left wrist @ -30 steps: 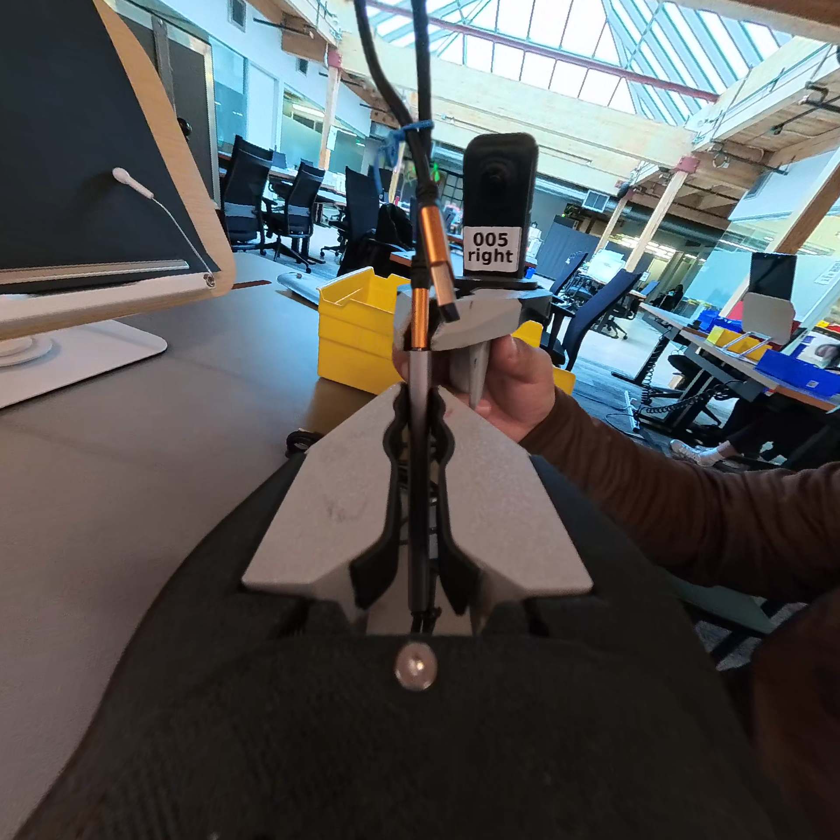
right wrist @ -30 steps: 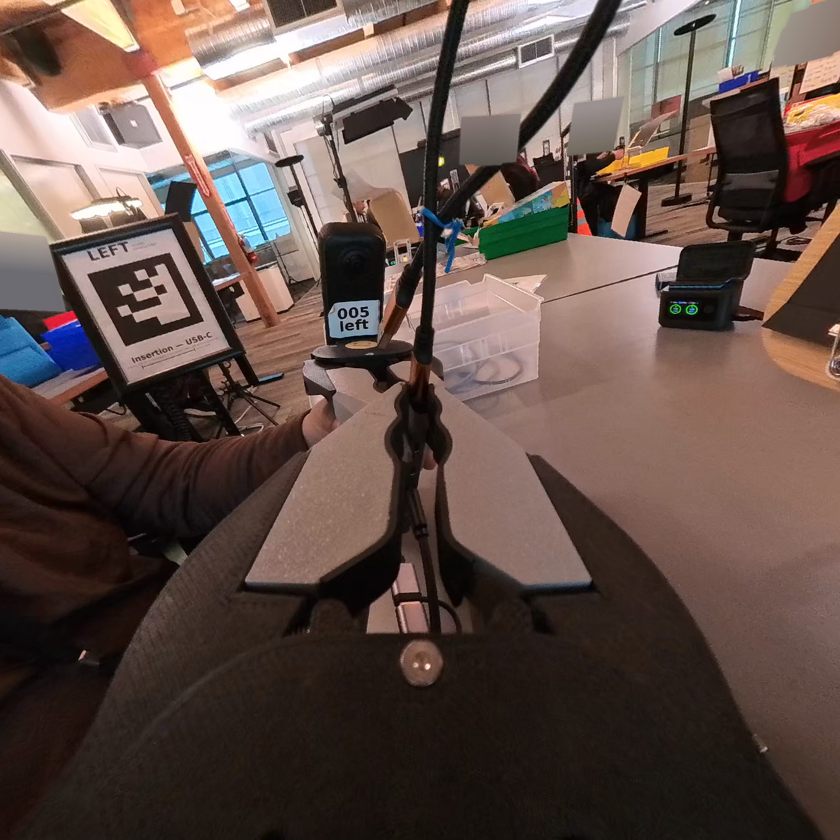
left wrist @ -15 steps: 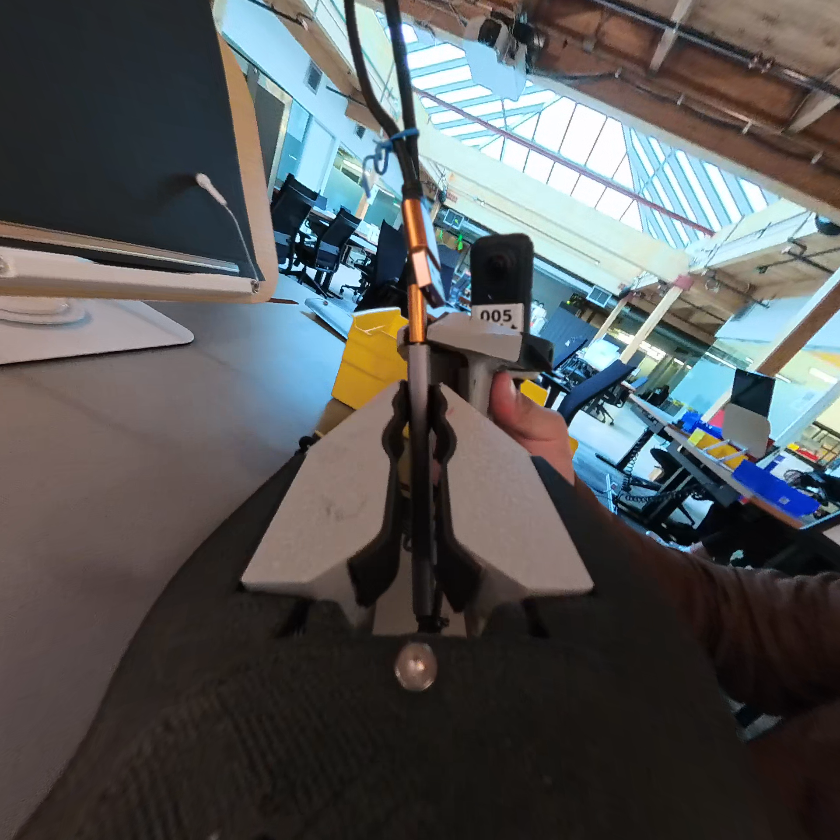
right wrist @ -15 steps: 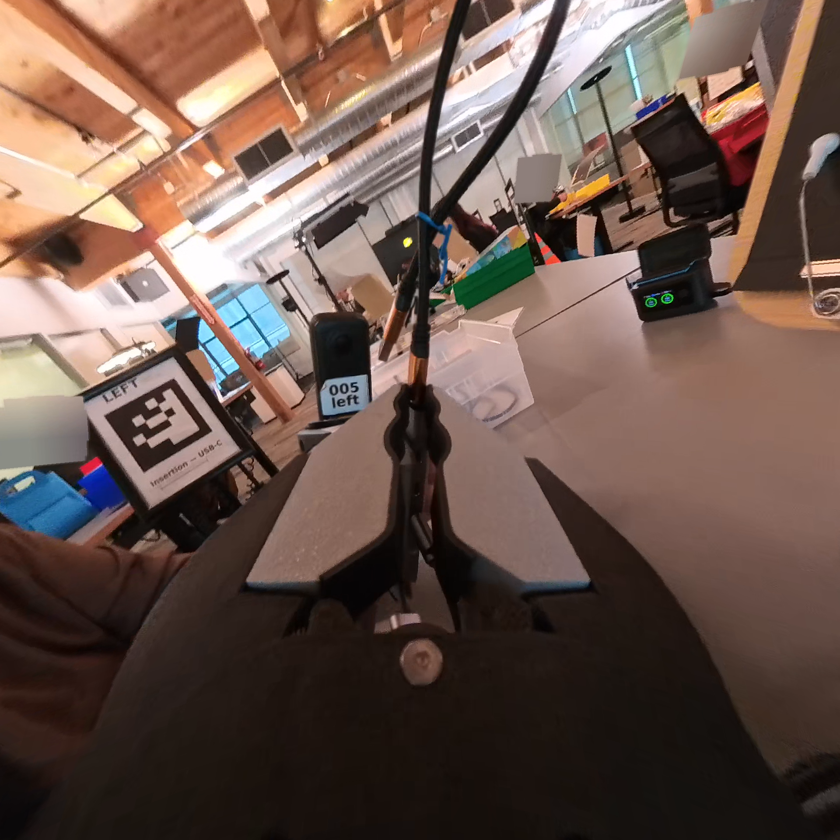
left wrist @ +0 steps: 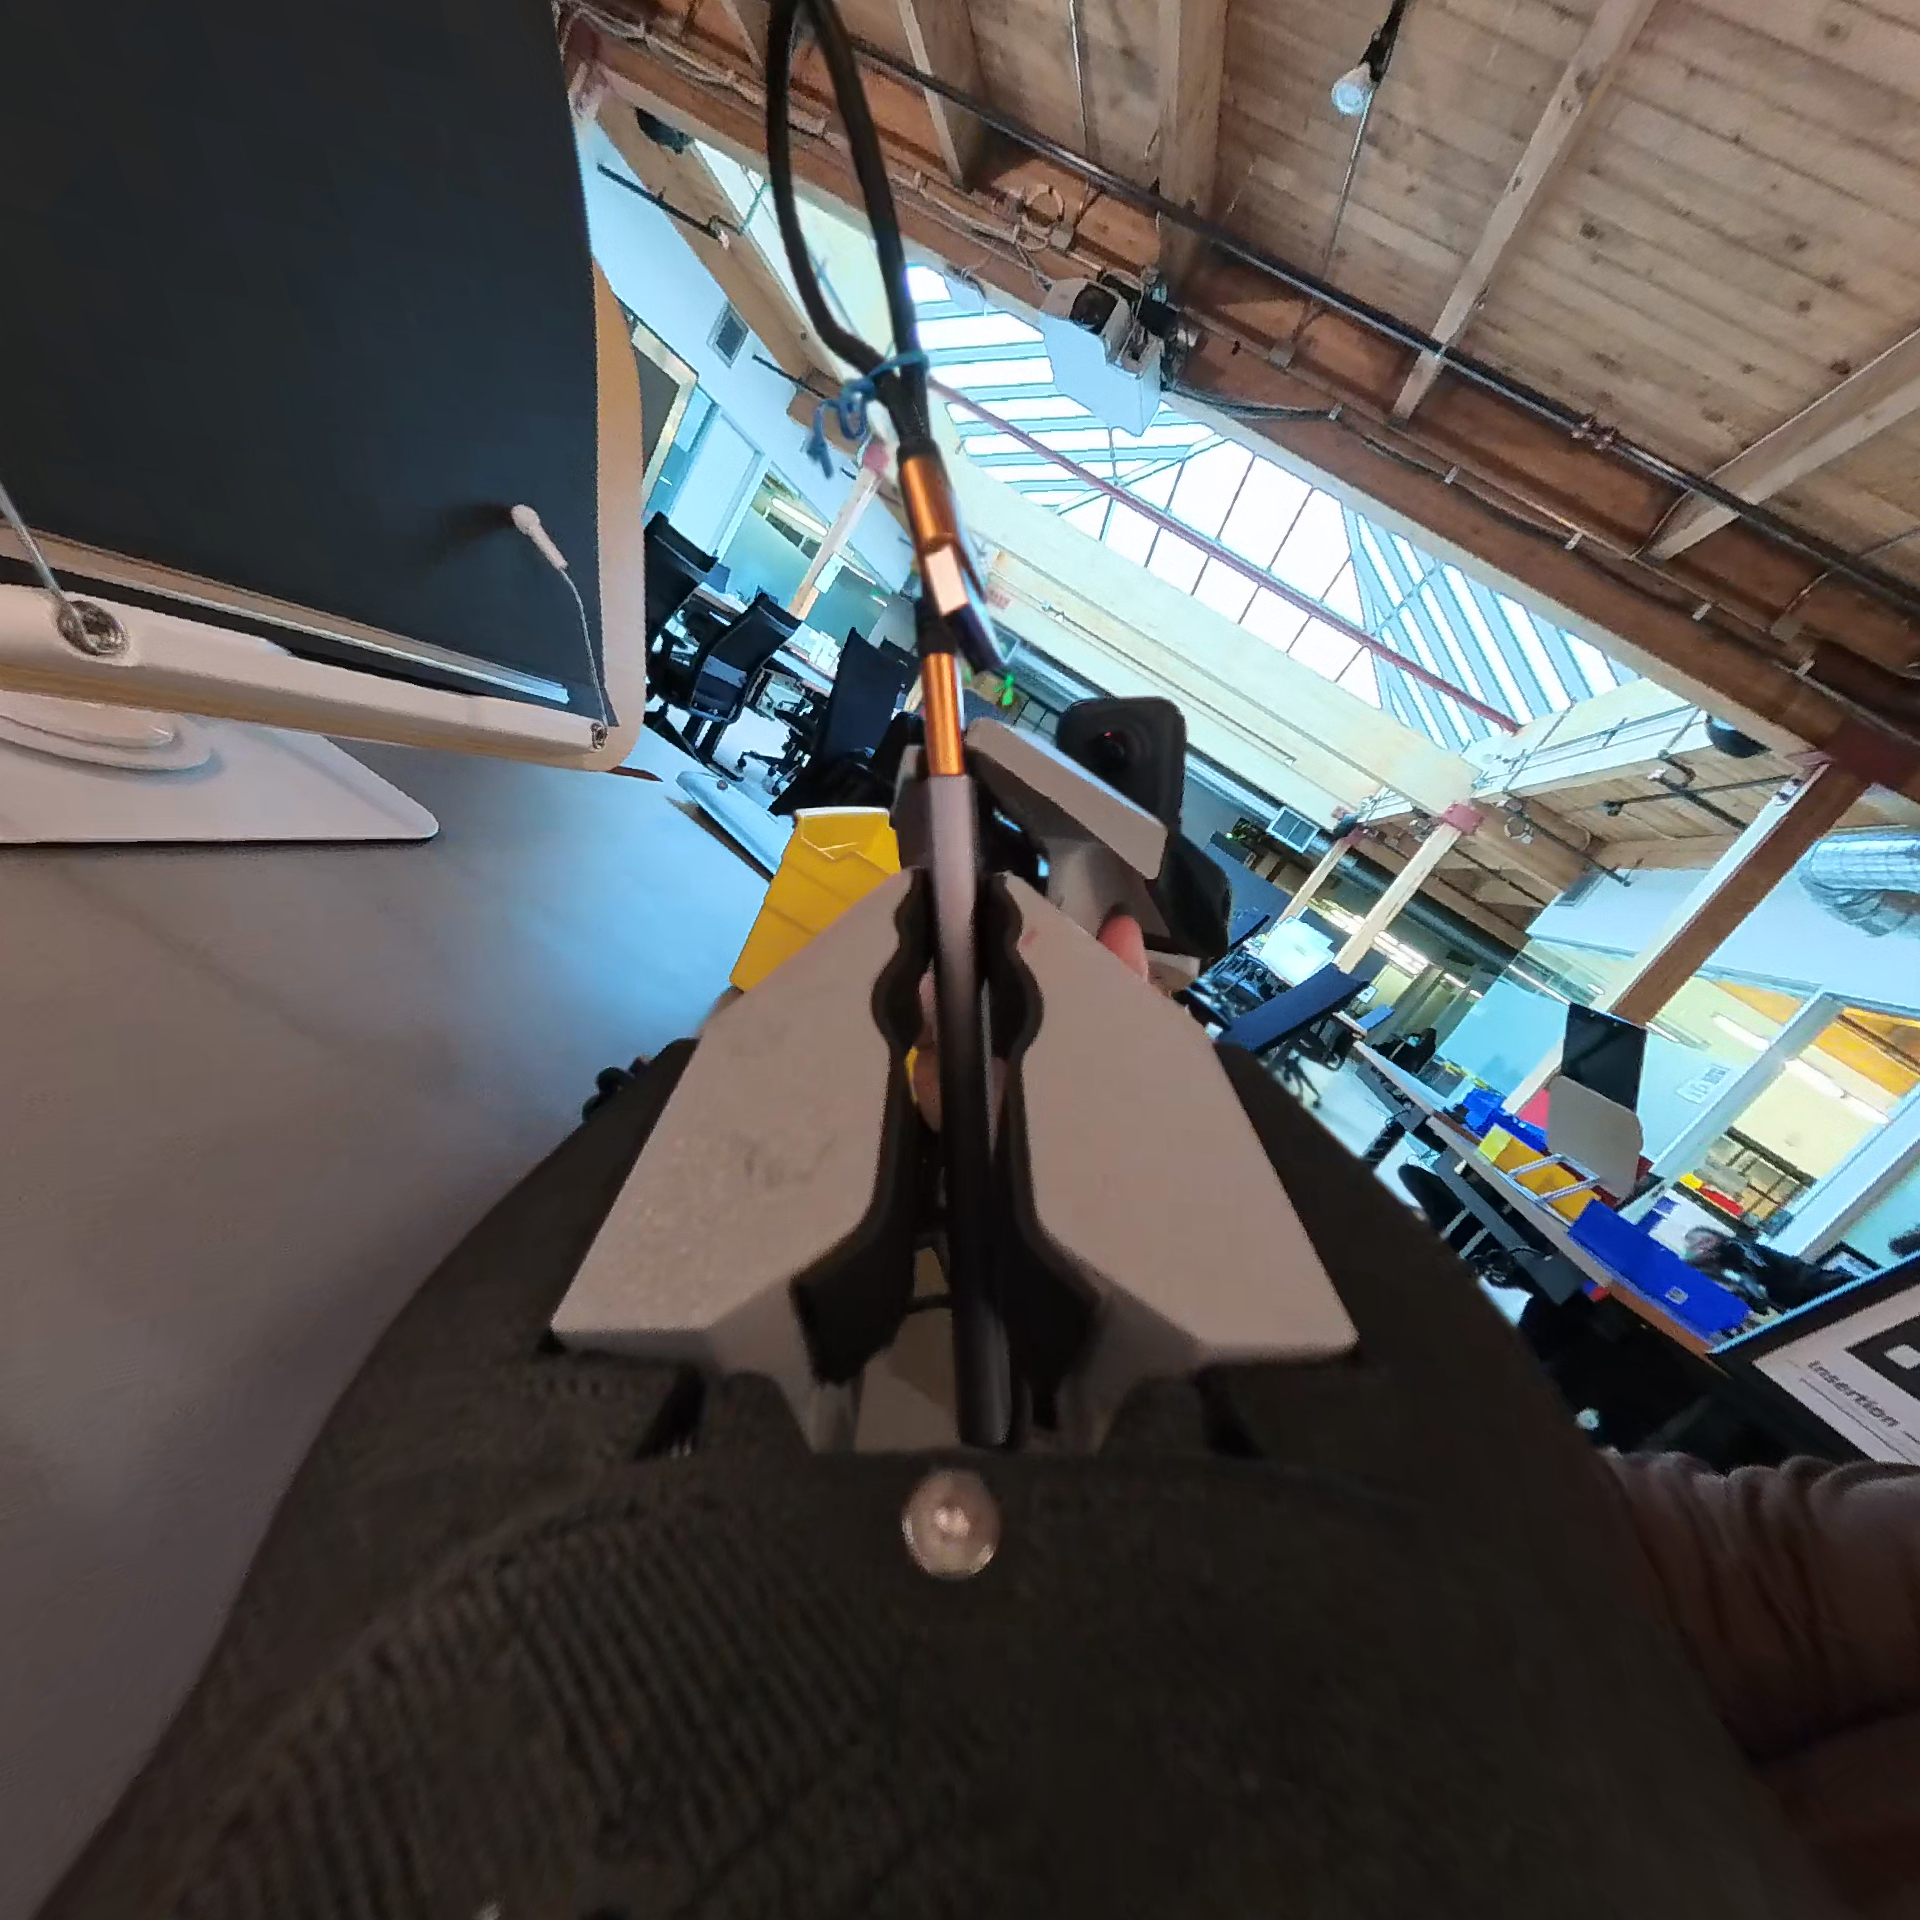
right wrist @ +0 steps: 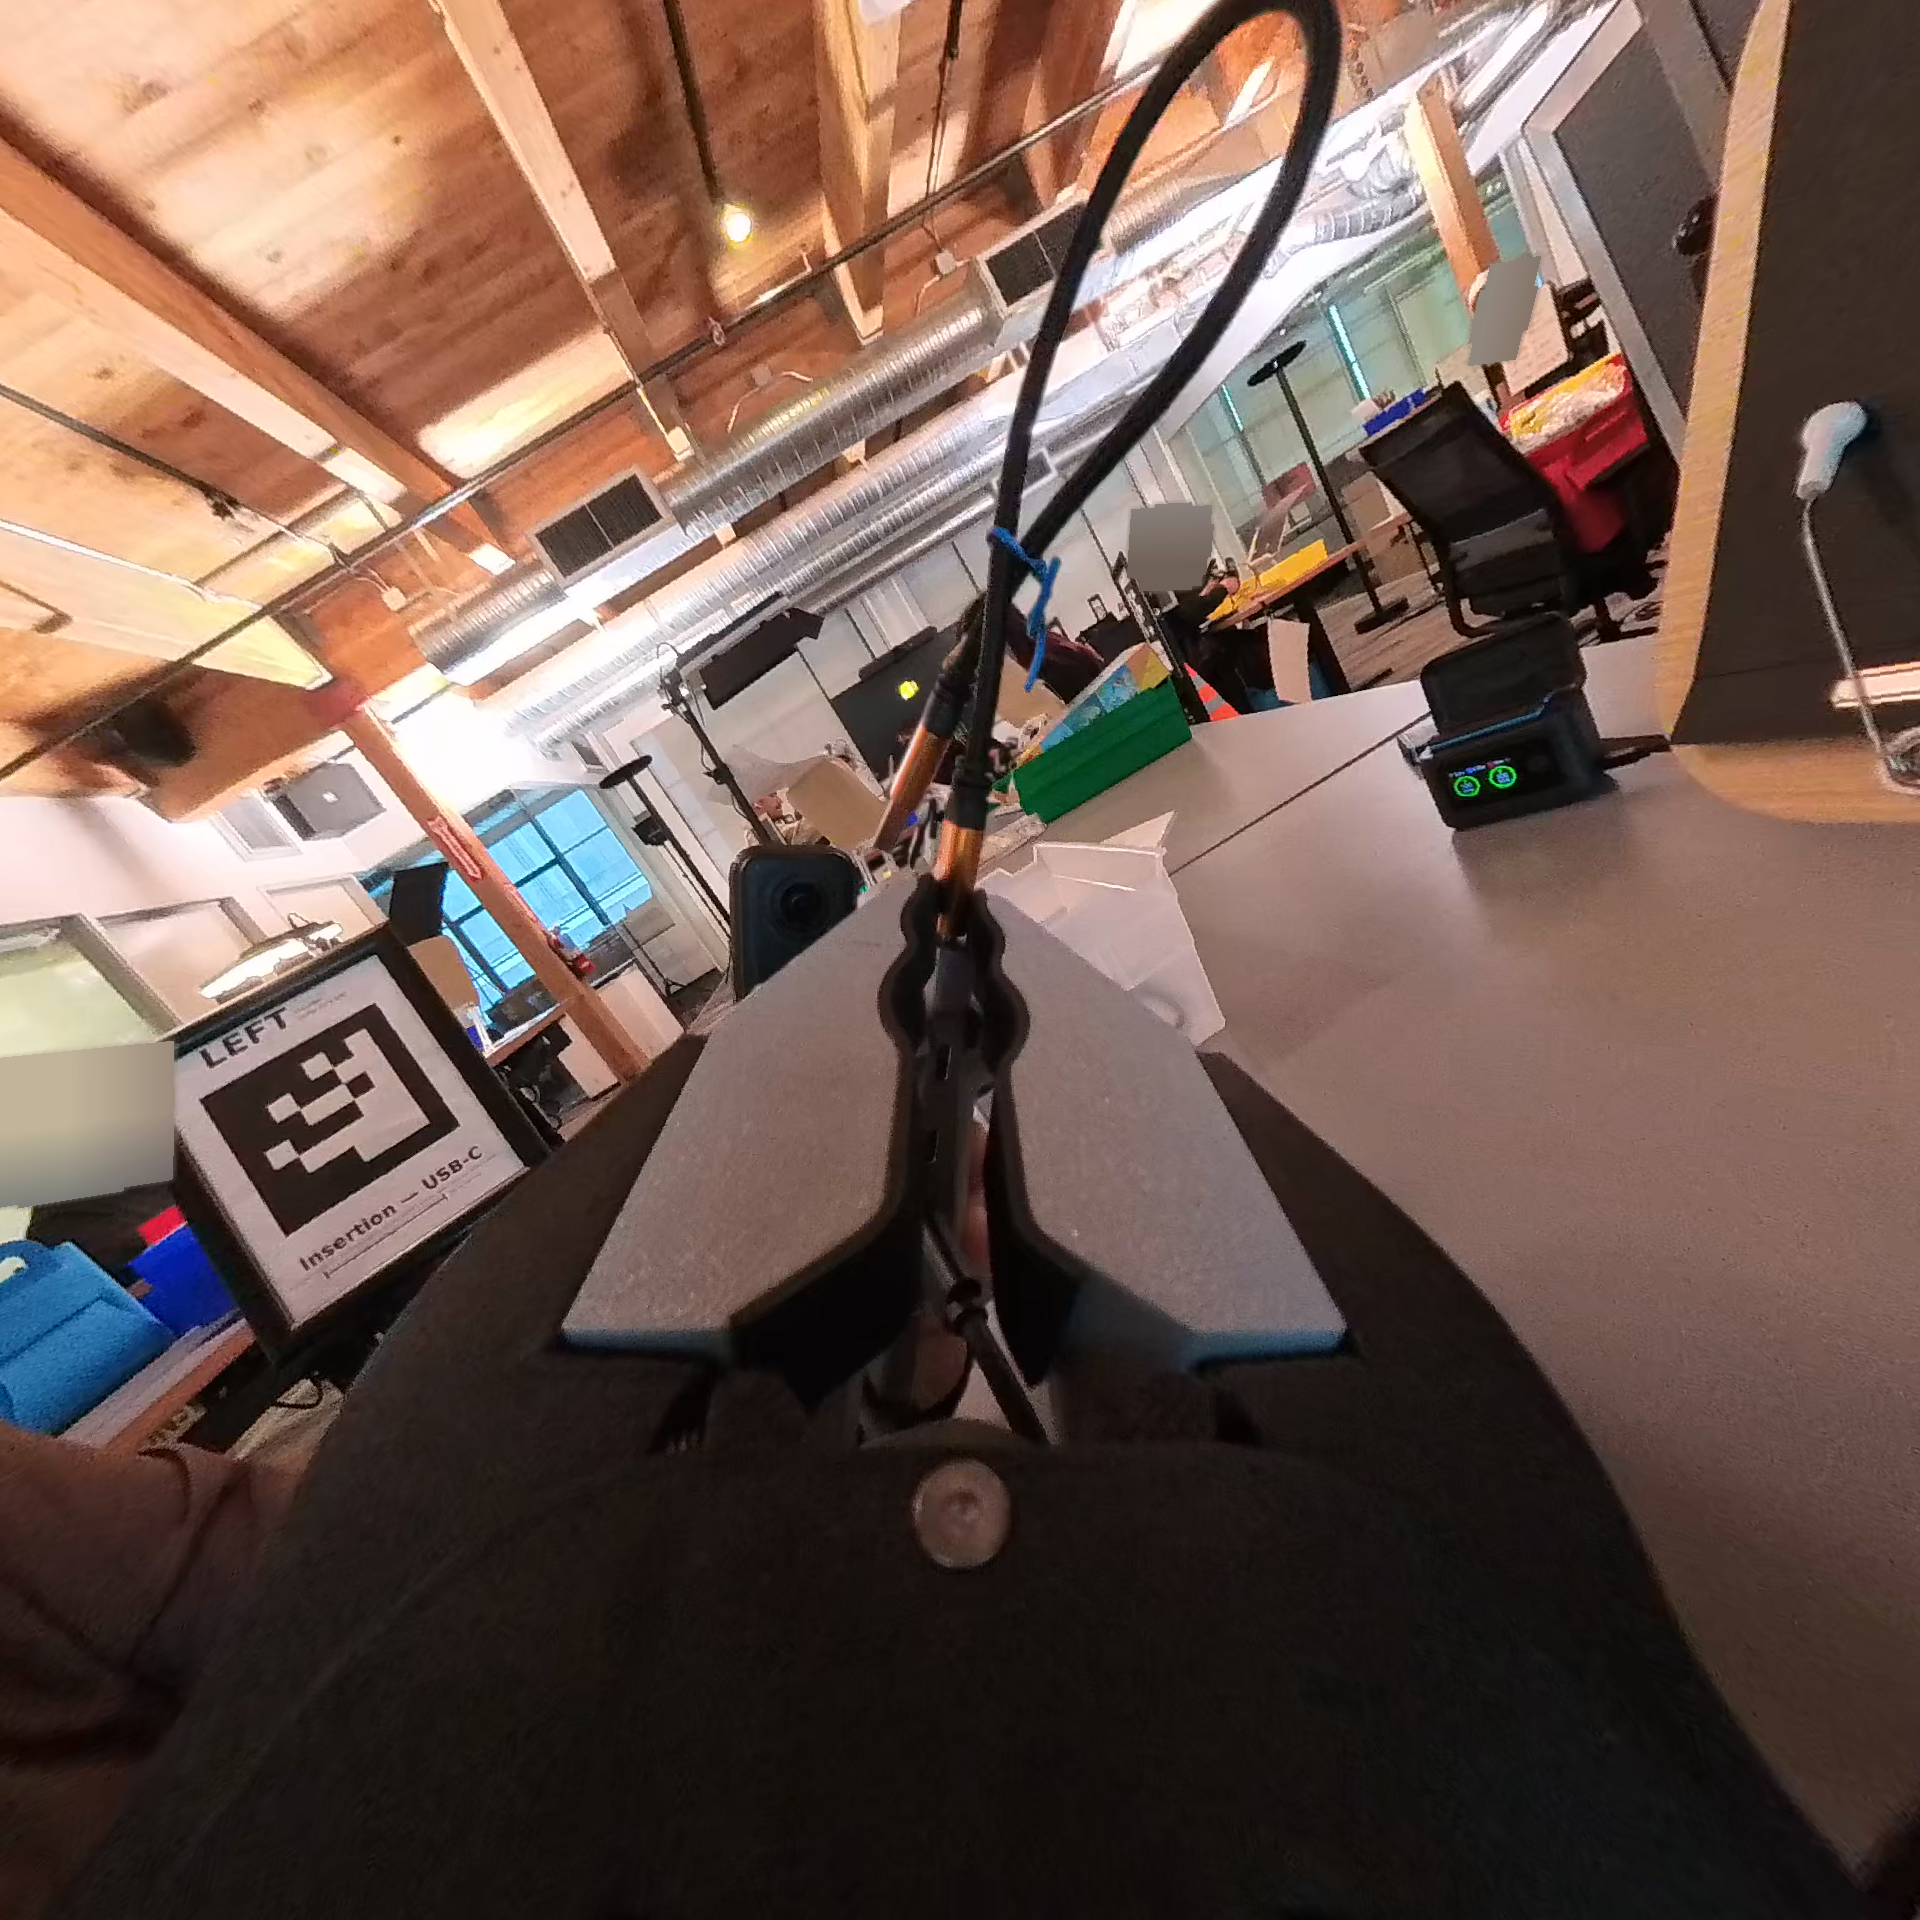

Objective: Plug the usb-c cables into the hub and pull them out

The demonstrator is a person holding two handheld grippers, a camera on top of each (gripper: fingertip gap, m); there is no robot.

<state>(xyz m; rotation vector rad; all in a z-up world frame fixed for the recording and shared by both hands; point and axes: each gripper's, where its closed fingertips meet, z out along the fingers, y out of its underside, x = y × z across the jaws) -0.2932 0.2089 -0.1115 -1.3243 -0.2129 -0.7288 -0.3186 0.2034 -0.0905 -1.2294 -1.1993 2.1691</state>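
Note:
My left gripper [left wrist: 956, 914] is shut on a slim grey USB-C hub [left wrist: 961, 1039], seen edge-on and lying along the fingers. An orange-collared USB-C plug [left wrist: 940, 717] sits in the hub's far end. A second orange plug [left wrist: 930, 520] hangs loose just above it. My right gripper [right wrist: 951, 914] is shut on the plugged-in plug [right wrist: 956, 847], and its grey fingers [left wrist: 1060, 800] flank the hub's end in the left wrist view. The black cable [right wrist: 1049, 395] loops overhead, tied with a blue twist tie [right wrist: 1034, 592]. The loose plug [right wrist: 909, 774] hangs beside it.
A dark board on a white stand [left wrist: 260, 416] is at the left of the grey table [right wrist: 1558, 1143]. A yellow bin [left wrist: 821, 894], a clear plastic box [right wrist: 1122, 935], a black device with green lights [right wrist: 1496, 769] and a framed marker sign [right wrist: 332, 1132] stand around.
Both grippers have tilted upward together, still shut. The ceiling and the cable's loop have come into view. The hub and the plug stay joined.

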